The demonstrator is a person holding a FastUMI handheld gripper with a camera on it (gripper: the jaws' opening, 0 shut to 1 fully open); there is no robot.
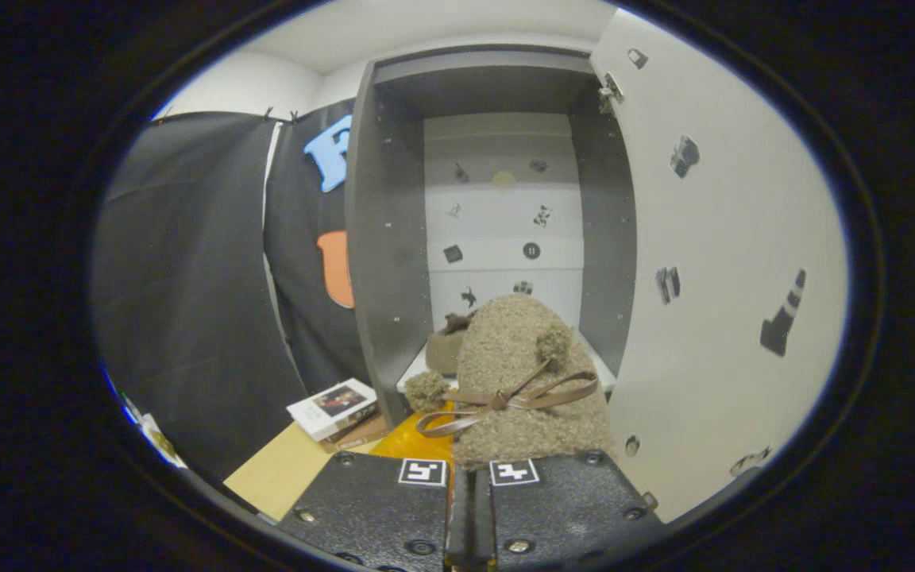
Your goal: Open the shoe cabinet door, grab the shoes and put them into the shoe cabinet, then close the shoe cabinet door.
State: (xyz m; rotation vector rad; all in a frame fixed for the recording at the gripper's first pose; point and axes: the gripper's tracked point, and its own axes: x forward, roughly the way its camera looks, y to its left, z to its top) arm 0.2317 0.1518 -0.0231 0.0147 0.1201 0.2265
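Between the two fingers of the gripper, at the near end of the gripper view, only a narrow slit shows, so the fingers stand almost together, and the fuzzy shoe rises directly from that slit. It looks pinched there at its near edge, though the contact itself is hidden behind the finger blocks, so whether both fingers press on it I cannot tell. The gripper points level and straight toward the open shoe cabinet, with the shoe held upright ahead of it, its rounded end upward. A flat ribbon bow crosses the shoe's front, and one pom-pom sits on its upper right, while a second pom-pom hangs off to the left, just beside the cabinet's left wall. Beyond the held shoe, on the cabinet's pale bottom shelf, a second shoe of the same fuzzy material lies inside the compartment, partly hidden by the held one. The cabinet door stands swung wide open to the right, its inner face turned toward the camera. Left of the cabinet, low down, a book lies on a tan surface, and an orange-yellow patch shows just ahead of the left finger.
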